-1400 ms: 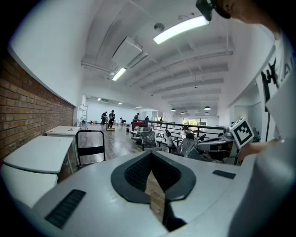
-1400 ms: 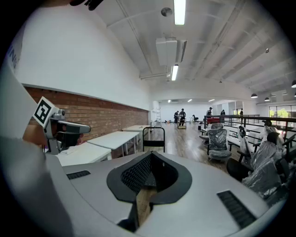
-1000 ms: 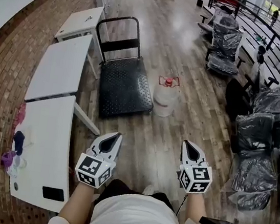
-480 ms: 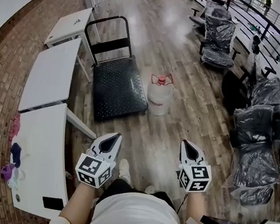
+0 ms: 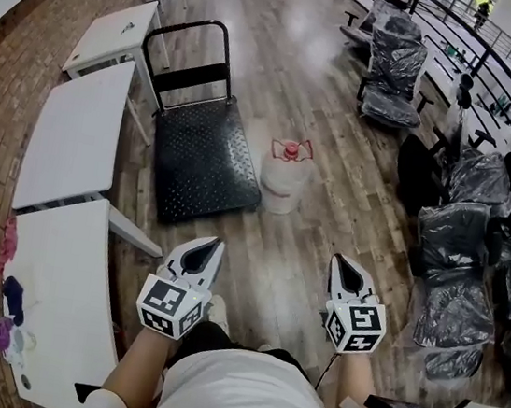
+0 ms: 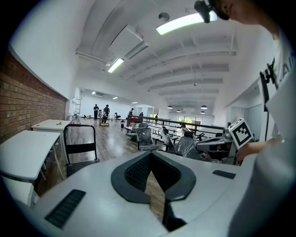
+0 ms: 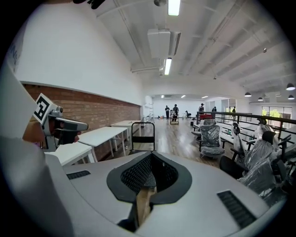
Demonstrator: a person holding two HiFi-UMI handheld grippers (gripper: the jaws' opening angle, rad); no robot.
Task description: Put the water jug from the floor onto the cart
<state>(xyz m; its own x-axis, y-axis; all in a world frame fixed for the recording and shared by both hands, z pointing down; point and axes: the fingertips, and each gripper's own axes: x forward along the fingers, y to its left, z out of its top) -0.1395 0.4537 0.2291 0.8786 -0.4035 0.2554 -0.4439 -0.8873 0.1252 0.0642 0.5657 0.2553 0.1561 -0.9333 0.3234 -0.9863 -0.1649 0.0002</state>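
Observation:
A clear water jug (image 5: 283,176) with a red cap and red handle stands upright on the wooden floor. It is just right of the black flatbed cart (image 5: 201,153), whose upright push handle (image 5: 186,51) is at its far end. My left gripper (image 5: 208,242) and right gripper (image 5: 340,259) are held side by side in front of the person, well short of the jug, both shut and empty. The left gripper view shows its shut jaws (image 6: 152,155) and the cart's handle (image 6: 79,139). In the right gripper view, past its shut jaws (image 7: 150,155), the cart's handle (image 7: 143,134) stands ahead. Neither gripper view shows the jug.
White tables (image 5: 73,126) line the brick wall on the left. Office chairs wrapped in dark plastic (image 5: 463,237) crowd the right side by a black railing (image 5: 467,40). Open wooden floor lies between me and the jug. A few people stand far down the hall (image 7: 172,111).
The person has walked forward: the jug and cart have come nearer and shifted left in the head view. Both grippers keep their place in front of the body, still shut.

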